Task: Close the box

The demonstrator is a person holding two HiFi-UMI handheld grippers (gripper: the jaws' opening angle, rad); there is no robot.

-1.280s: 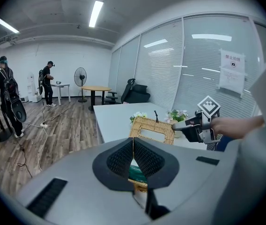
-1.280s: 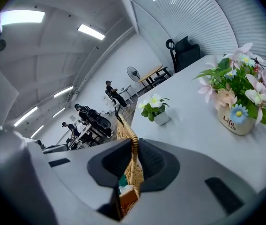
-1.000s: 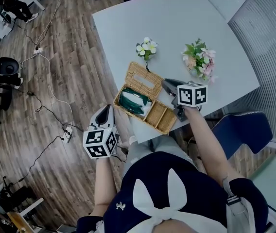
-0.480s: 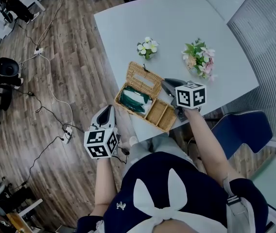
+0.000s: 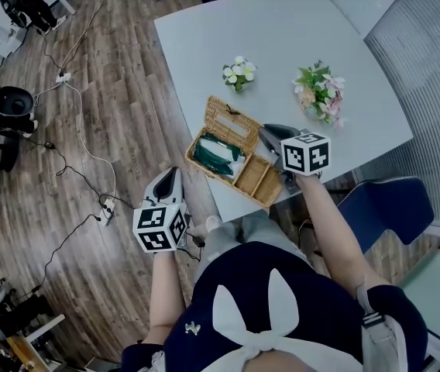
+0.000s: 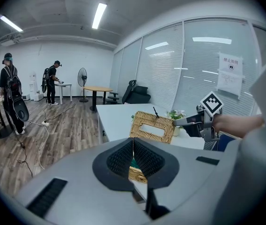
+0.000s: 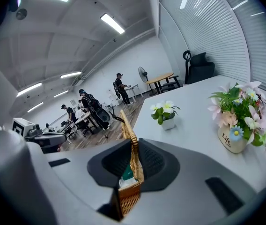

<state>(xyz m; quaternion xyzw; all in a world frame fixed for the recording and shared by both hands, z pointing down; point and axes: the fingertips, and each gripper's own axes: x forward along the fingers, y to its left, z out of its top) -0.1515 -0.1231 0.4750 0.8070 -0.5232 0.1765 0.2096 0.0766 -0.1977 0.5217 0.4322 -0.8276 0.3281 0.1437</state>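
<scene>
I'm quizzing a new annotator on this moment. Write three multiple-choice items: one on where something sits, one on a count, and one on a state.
1. Where is the wicker box?
A) on the table, at the edge nearest the person
B) on the floor
C) on the blue chair

2. How many flower pots stand on the table?
A) one
B) two
C) four

3. The jaws of the left hand-held gripper are:
A) together and empty
B) wide apart
C) clamped on a flower

Answers:
1. A, the box lies by the near edge.
2. B, there are white flowers and pink flowers.
3. A, its pads meet with nothing between them.
</scene>
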